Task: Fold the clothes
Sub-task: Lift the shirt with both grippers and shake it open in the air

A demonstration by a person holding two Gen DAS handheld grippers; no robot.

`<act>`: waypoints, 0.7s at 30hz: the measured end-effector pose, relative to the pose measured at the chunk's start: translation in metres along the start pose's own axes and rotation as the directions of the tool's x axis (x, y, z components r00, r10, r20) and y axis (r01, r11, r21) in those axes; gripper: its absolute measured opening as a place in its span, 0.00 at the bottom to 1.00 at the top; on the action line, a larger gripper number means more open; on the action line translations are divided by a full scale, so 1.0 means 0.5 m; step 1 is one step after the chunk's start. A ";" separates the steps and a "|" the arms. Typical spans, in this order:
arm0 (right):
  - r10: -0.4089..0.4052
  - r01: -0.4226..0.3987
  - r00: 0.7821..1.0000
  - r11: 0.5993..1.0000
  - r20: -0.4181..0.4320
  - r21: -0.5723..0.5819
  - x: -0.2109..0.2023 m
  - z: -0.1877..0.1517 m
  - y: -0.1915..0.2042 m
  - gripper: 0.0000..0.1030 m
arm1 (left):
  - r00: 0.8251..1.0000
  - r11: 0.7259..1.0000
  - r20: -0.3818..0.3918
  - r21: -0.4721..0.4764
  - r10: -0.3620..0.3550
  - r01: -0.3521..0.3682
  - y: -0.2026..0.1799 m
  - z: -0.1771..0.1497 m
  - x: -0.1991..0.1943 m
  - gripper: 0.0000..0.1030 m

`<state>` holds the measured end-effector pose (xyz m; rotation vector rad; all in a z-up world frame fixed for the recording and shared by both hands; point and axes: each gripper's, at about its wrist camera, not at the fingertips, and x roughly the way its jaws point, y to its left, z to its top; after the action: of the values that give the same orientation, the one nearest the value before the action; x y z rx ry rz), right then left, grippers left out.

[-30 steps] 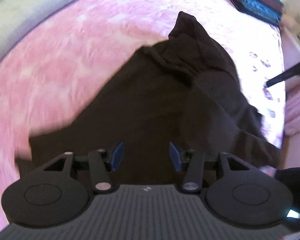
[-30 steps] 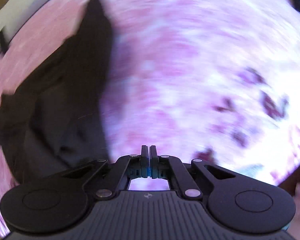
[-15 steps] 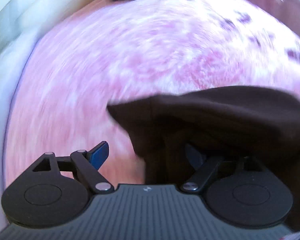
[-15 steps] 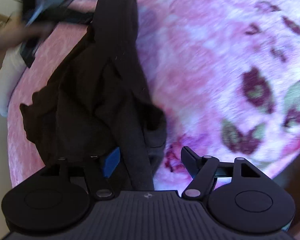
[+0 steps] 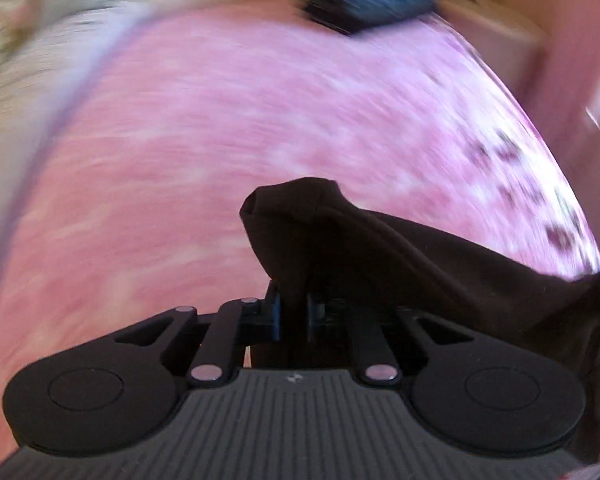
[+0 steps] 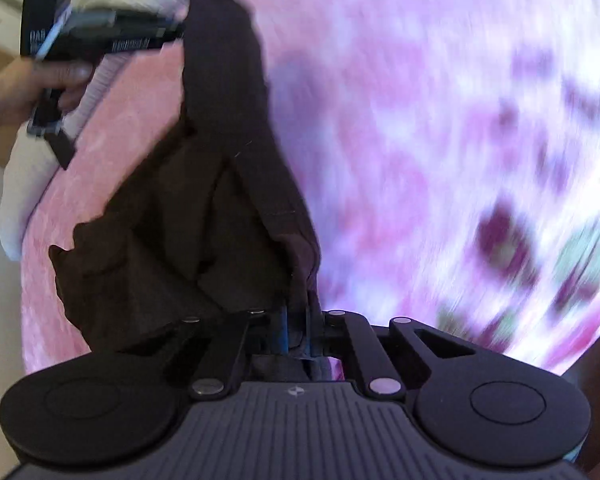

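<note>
Both tools, earlier apart, now apparently clamped on dark garment (image 5: pixel 380 248): left tool (image 5: pixel 293 317), right tool (image 6: pixel 297 330).

Both wrist views close above pink bedspread (image 5: pixel 220 140), sharing dark garment (image 6: pixel 220 160)

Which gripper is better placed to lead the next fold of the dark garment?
Probably neither alone: the left gripper and the right gripper each clamp the dark garment, stretched between them above the pink blanket.

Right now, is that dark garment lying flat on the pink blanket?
No, both grippers pinch the dark garment, which hangs stretched between them above the pink blanket.
</note>
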<state>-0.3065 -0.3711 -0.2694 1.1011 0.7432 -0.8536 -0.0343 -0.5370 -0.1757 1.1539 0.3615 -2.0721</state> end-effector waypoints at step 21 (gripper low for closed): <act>0.037 0.355 0.809 0.764 0.586 -0.539 -0.587 0.305 0.279 0.04 | 0.837 0.800 0.283 -0.538 0.469 -0.266 -0.104 0.041 -0.760 0.08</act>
<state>-0.3126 -0.4252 0.0854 0.1357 0.5494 -0.9258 0.0435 -0.3379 0.1437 0.4291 0.3771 -1.6708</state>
